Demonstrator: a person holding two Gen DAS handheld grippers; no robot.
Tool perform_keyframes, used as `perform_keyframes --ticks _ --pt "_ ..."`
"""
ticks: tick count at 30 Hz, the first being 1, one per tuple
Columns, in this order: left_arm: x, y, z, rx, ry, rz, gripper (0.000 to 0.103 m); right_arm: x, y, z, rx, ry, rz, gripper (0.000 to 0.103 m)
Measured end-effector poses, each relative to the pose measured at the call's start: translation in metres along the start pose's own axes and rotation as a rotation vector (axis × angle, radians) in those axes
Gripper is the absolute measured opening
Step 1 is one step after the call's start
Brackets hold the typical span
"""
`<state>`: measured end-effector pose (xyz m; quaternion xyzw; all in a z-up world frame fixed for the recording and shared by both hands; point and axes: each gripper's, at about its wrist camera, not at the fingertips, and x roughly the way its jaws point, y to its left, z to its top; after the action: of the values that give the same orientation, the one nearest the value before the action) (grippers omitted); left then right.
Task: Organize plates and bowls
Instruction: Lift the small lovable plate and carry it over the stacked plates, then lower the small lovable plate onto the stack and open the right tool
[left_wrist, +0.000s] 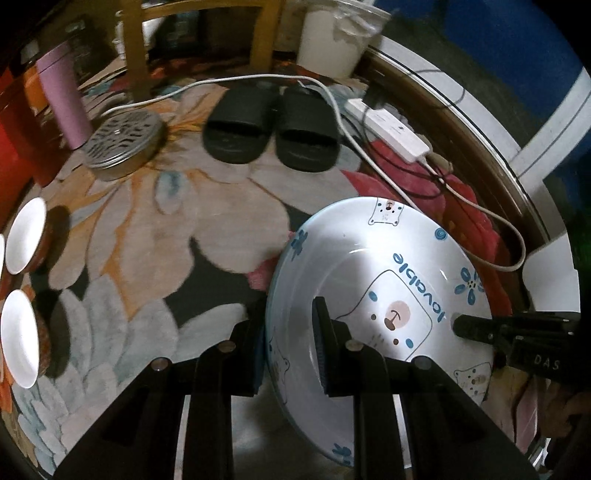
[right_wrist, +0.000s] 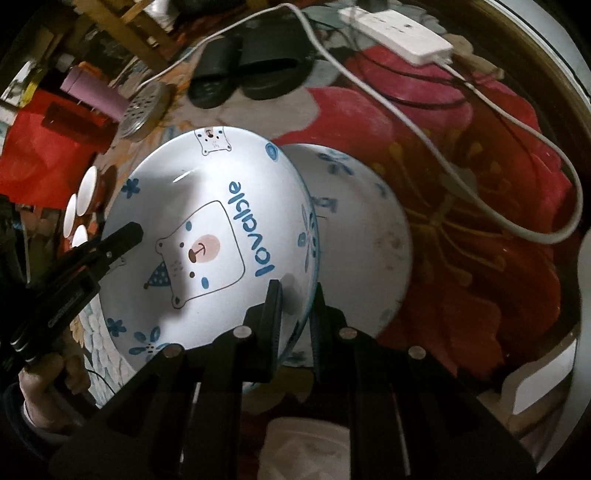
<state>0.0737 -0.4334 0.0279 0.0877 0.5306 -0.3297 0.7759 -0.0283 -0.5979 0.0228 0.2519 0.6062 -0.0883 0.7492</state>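
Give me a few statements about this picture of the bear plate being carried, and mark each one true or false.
1. Both grippers clamp the rim of the bear plate, the left gripper on one side and the right gripper on the opposite side. True.
2. The plate has the word "lovable" printed on it. True.
3. A pair of white sneakers sits on the rug. False: it is a pair of black slippers.
4. The small white bowls are stacked on the bear plate. False: they stand apart on the rug, off to the side.
5. A white power strip lies on the floor beyond the plate. True.
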Motion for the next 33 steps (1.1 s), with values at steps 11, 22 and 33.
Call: perform_keyframes --ticks 11,22,33 --pt "0.041 -0.039 0.003 0.105 0.065 0.02 0.022 0.009 -0.044 0.001 0.068 0.016 -0.048 0.015" --pt "0.061 -0.04 -0.005 0.103 0.146 -0.008 0.028 0.016 -0.05 -0.001 0.049 0.017 -0.105 0.015" --pt "0.052 -0.047 -0.007 0.044 0.174 -0.128 0.09 0.02 -0.051 0.001 0.065 0.023 -0.081 0.023"
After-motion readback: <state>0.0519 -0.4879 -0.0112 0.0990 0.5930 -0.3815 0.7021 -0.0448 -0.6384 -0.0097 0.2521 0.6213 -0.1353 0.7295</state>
